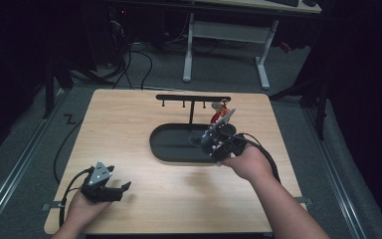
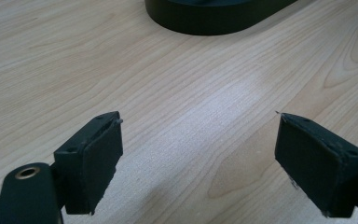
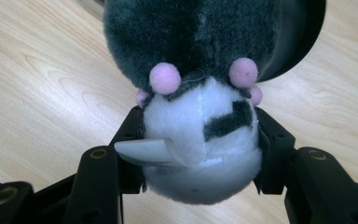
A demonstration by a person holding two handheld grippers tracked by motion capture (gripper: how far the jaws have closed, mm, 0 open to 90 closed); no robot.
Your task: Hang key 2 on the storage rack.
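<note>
**Right gripper clamps plush toy over black tray**

The right gripper squeezes a grey-and-white plush toy between its 2 jaws, held above the black oval tray on the wooden table. The left gripper rests near the table's front-left corner, jaws wide apart, holding nothing.

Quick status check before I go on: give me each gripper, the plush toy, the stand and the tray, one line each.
Left gripper: open, empty, low over bare wood near the table's front left.
Right gripper: shut on the plush toy, over the tray's right end.
Plush toy: grey and white, clamped between the jaws, off the table.
Black tray: flat on the table.
Hook stand: upright, a red charm hanging at its right end.
</note>
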